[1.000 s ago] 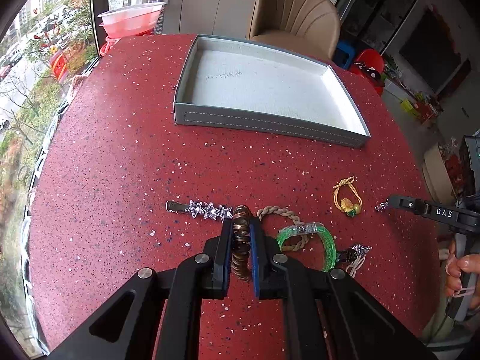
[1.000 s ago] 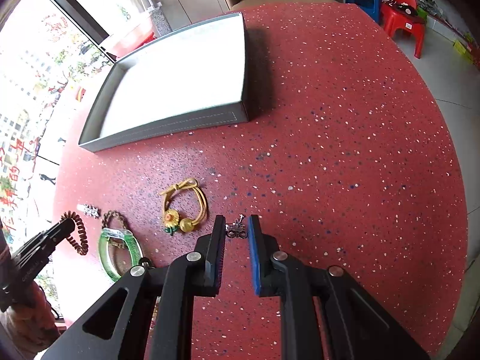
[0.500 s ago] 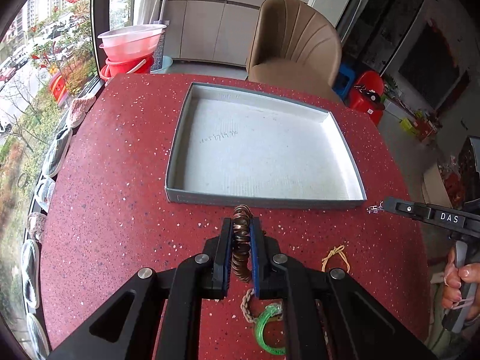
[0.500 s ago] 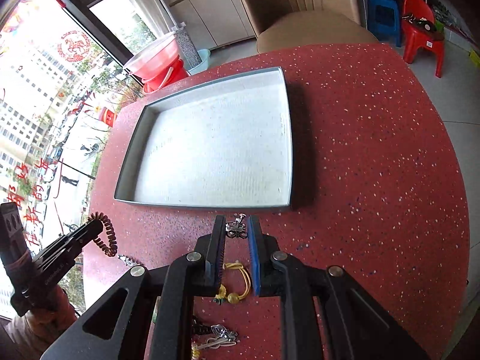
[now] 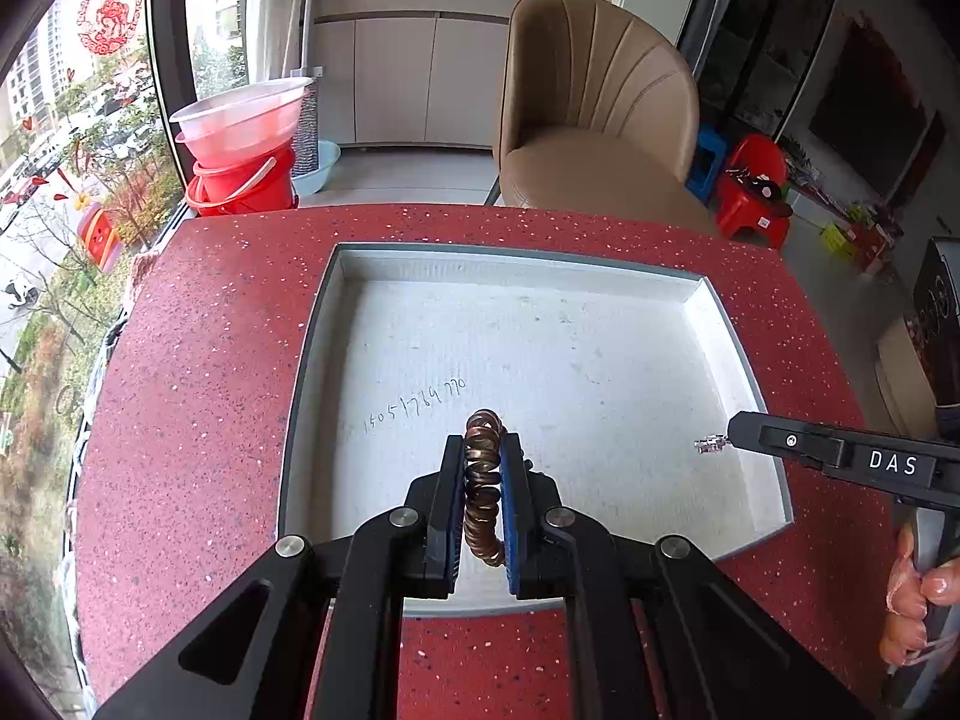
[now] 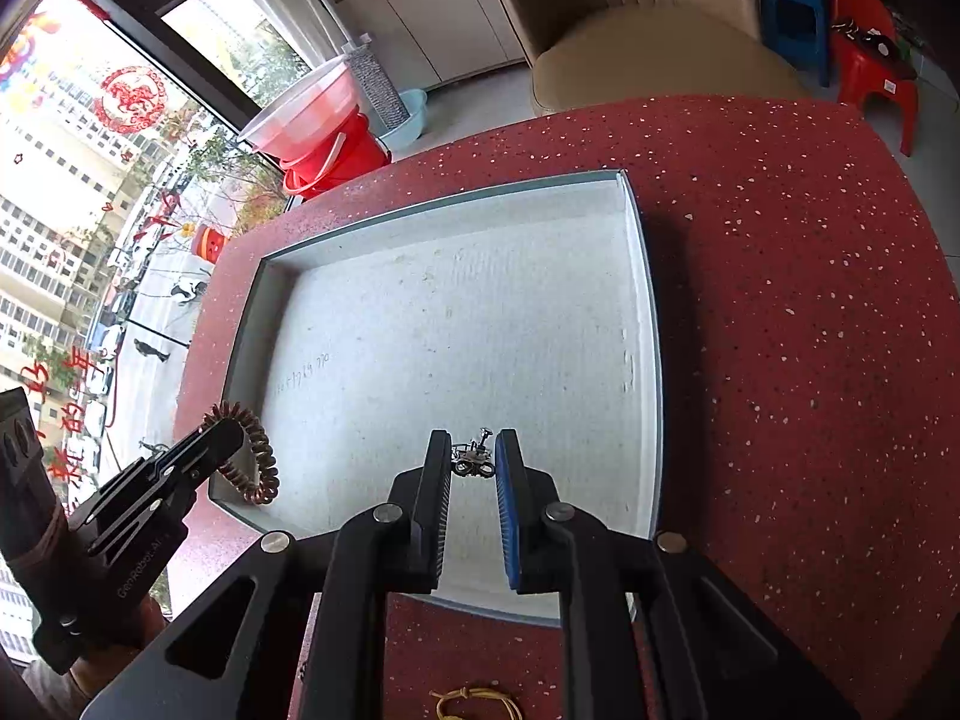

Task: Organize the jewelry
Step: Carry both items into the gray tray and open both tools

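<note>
The left tool (image 5: 483, 474) pinches a coil bracelet (image 5: 483, 480); the right tool (image 6: 474, 462) grips a small charm (image 6: 473, 459) (both above the tray (image 5: 312, 324)). Lower each close to the lining before letting go, well apart.

Speckled red table (image 5: 204, 372) under grey tray (image 5: 741, 360), yellow cord (image 6: 477, 699).

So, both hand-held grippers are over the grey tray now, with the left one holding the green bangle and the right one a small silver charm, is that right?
Not quite: the left hand-held gripper holds a brown coil bracelet, not a green bangle, as the left wrist view shows. The rest stands: both are over the grey tray, the right hand-held gripper holding the small silver charm.
</note>
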A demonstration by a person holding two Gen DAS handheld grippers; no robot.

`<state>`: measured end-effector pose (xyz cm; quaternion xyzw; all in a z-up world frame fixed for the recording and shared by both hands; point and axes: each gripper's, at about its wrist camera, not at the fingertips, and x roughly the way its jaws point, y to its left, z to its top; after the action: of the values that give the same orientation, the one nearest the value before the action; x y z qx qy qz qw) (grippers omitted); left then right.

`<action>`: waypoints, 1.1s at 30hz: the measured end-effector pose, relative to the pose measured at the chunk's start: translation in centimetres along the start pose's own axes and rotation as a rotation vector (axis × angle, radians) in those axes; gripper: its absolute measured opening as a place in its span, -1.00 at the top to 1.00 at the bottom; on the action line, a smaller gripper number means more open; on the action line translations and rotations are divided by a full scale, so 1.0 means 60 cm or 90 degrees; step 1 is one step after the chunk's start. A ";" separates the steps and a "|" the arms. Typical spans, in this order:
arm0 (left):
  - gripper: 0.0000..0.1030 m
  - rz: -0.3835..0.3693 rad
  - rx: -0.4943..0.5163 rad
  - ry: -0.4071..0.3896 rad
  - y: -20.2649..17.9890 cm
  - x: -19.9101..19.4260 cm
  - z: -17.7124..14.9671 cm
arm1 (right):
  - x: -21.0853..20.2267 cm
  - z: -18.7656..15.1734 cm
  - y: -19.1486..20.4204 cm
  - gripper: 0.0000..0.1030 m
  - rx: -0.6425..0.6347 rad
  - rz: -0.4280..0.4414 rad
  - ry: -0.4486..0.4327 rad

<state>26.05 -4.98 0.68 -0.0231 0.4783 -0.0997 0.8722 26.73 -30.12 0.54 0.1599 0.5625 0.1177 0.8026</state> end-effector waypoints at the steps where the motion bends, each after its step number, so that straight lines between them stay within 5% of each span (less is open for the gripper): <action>1: 0.43 0.005 0.004 0.004 -0.002 0.010 0.004 | 0.009 0.005 -0.001 0.69 0.001 -0.001 0.003; 18: 0.43 0.109 0.039 0.037 -0.011 0.087 -0.003 | 0.065 0.016 -0.039 0.65 0.018 -0.033 0.034; 20: 0.43 0.109 0.042 0.036 -0.013 0.085 -0.005 | 0.062 0.018 -0.038 0.13 0.015 -0.029 0.031; 22: 0.43 0.105 0.048 0.035 -0.019 0.082 -0.005 | 0.060 0.021 -0.028 -0.14 0.008 -0.025 0.020; 30: 0.41 0.096 0.053 0.027 -0.021 0.073 -0.003 | 0.018 0.013 -0.019 -0.25 0.004 0.007 -0.013; 31: -0.04 0.096 0.055 0.028 -0.019 0.072 -0.003 | 0.013 0.010 -0.018 -0.26 0.005 0.010 -0.016; 32: -0.98 0.101 0.055 0.028 -0.017 0.071 -0.004 | 0.008 0.008 -0.017 -0.27 0.007 0.013 -0.019; 33: -1.00 0.113 0.052 0.017 -0.017 0.066 -0.004 | 0.004 0.005 -0.015 -0.27 0.008 0.015 -0.021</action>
<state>27.76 -6.73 -2.58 0.0564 0.4857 -0.0421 0.8713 27.12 -30.93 0.09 0.1731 0.5479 0.1208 0.8094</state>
